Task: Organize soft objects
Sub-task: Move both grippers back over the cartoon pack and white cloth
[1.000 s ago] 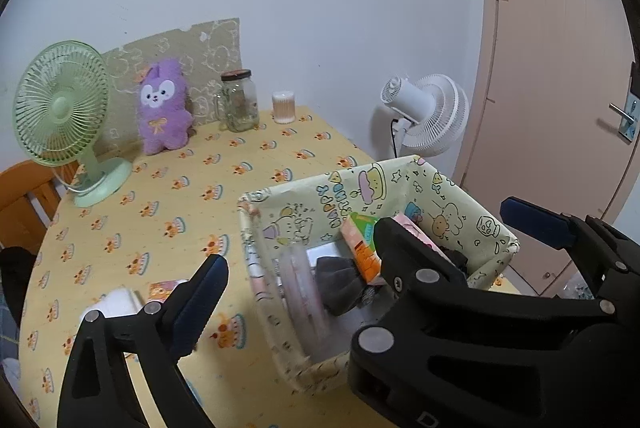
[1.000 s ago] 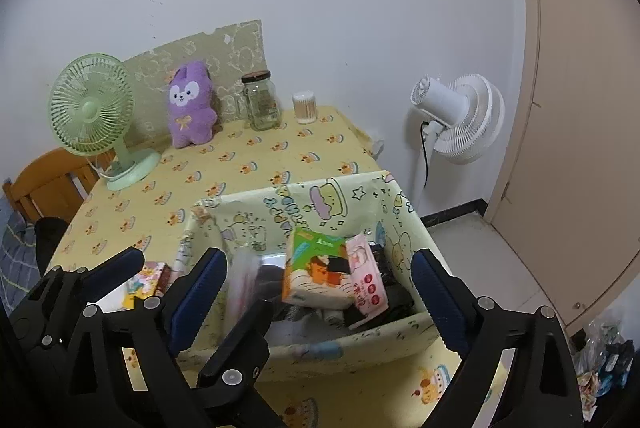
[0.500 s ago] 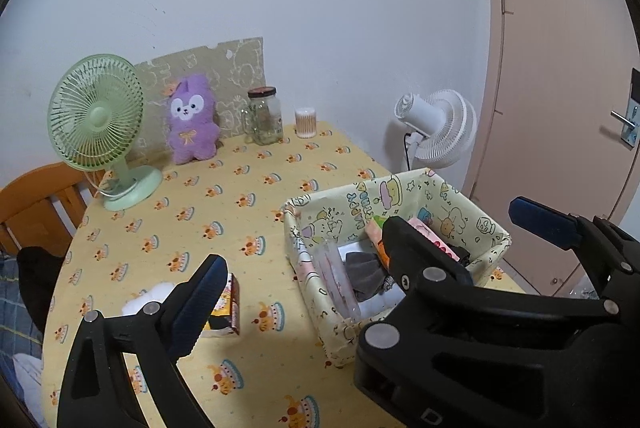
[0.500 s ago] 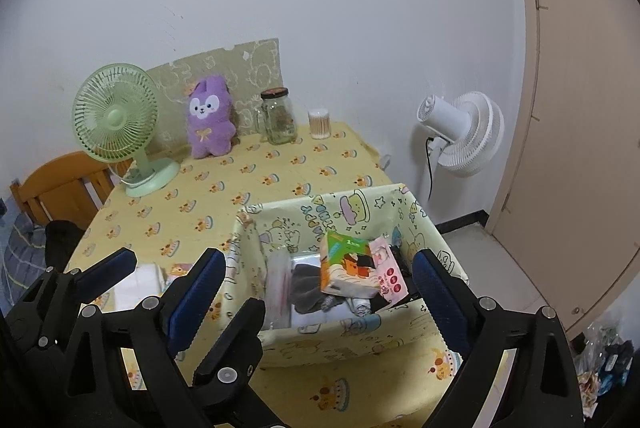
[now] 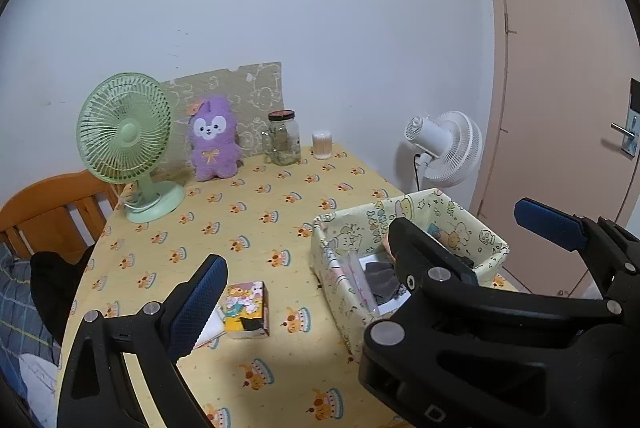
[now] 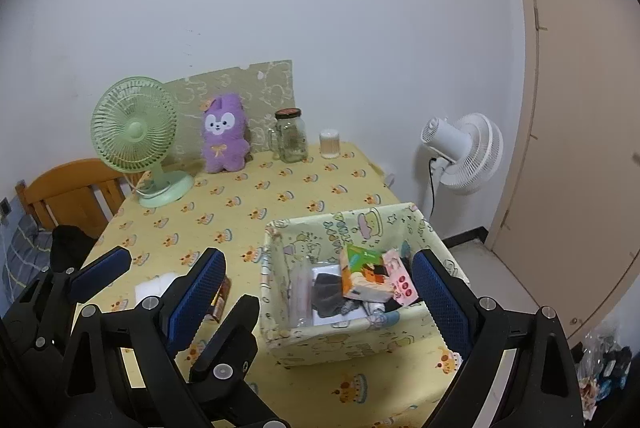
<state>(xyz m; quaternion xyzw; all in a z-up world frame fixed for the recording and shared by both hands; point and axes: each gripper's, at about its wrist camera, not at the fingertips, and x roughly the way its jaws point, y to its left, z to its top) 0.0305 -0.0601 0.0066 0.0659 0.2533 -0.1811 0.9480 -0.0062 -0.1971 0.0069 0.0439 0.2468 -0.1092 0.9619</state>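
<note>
Soft things sit packed in the fabric basket (image 6: 352, 344) at lower centre of the right view, now smaller in frame since I have drawn both grippers back. My left gripper (image 5: 372, 248) and right gripper (image 6: 320, 292) hang spread and empty; a small packet (image 5: 246, 308) left on the table (image 5: 256, 212) looks next.

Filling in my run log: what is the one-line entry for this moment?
left tool open, empty | right tool open, empty | fabric bin holds packets, dark cloth | cartoon packet on table | purple plush by wall
</note>
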